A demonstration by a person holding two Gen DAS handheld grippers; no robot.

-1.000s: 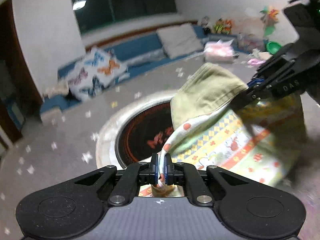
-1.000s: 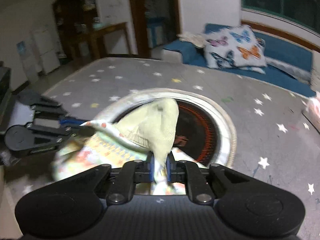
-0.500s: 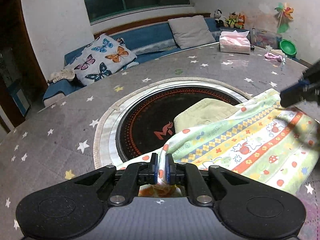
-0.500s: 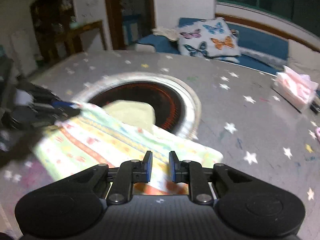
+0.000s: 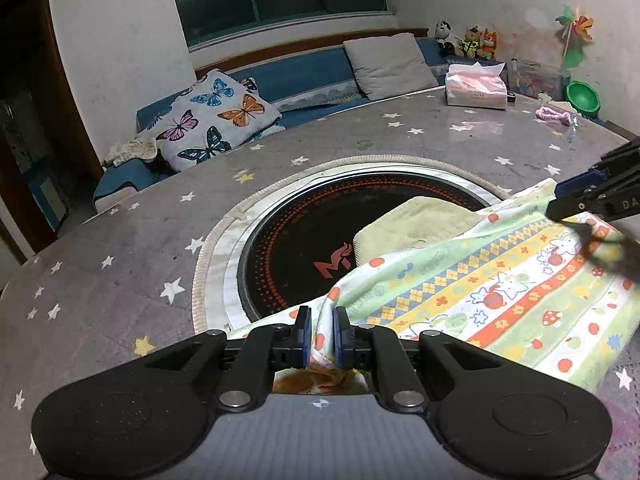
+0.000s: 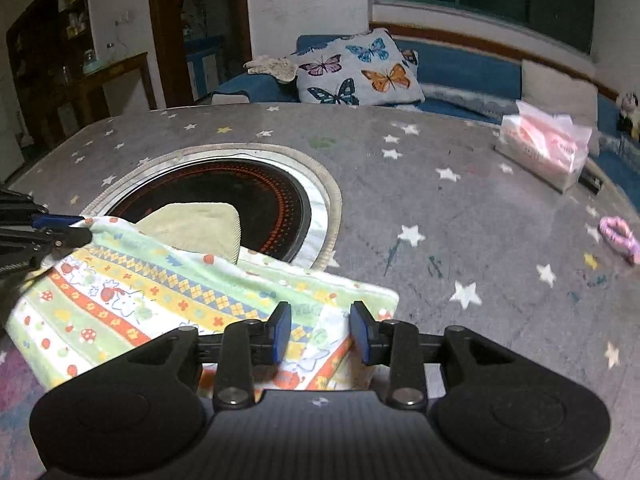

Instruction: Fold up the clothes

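Two grippers sit low: left gripper [image 5: 321, 334] pinching the patterned cloth [image 5: 500, 292], right gripper [image 6: 319, 332] spread apart.

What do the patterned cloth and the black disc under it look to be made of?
Patterned cloth: soft woven fabric, probably cotton, matte; it drapes and bunches between the left gripper fingers. Its plain yellow-green inner side looks ribbed or terry-like. Black disc: smooth and glossy, probably glass or ceramic, with printed orange dots and a logo.
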